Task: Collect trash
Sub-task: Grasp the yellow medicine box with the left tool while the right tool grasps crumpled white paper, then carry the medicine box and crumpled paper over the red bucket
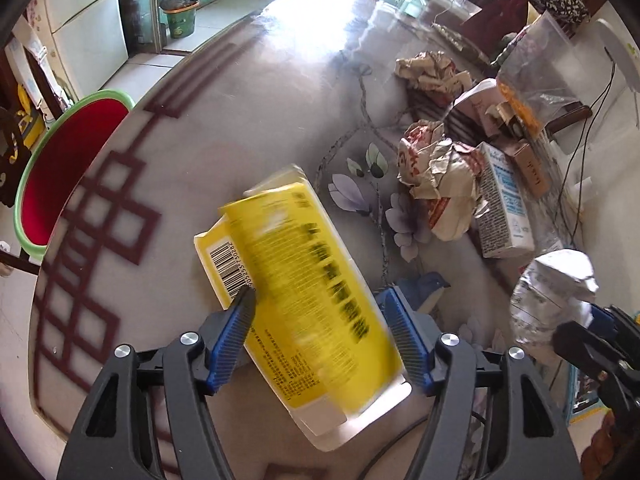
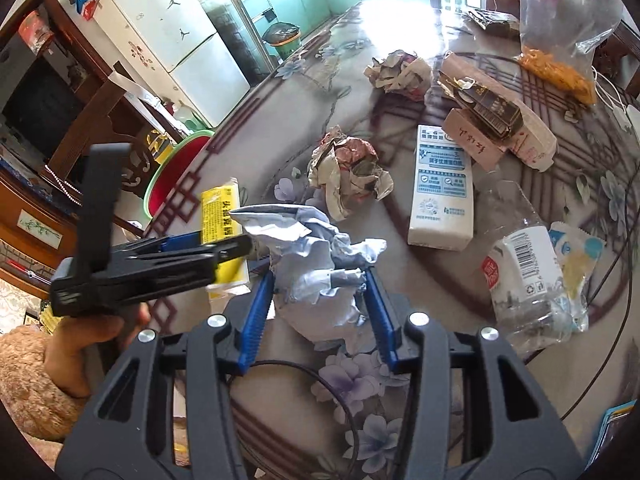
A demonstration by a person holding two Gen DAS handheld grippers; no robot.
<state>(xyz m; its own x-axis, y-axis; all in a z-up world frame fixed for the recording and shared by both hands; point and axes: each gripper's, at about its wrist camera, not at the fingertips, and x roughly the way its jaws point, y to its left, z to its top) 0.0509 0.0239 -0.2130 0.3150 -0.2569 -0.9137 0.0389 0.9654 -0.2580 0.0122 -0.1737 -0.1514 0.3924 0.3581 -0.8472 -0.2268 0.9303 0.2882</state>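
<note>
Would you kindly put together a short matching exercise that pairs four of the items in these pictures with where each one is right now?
Things:
1. flat yellow printed packet
2. crumpled pale-blue paper wad
3. clear plastic bottle with a barcode label
4. red basin with a green rim

Places:
A. between the right gripper's blue pads
B. lying on its side on the table
C. beside the table, below its edge
D. between the left gripper's blue pads

Pairs: 1-D, 2-A, 3-B, 4-C

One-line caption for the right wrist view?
Right gripper clamps crumpled paper above the littered table.
</note>
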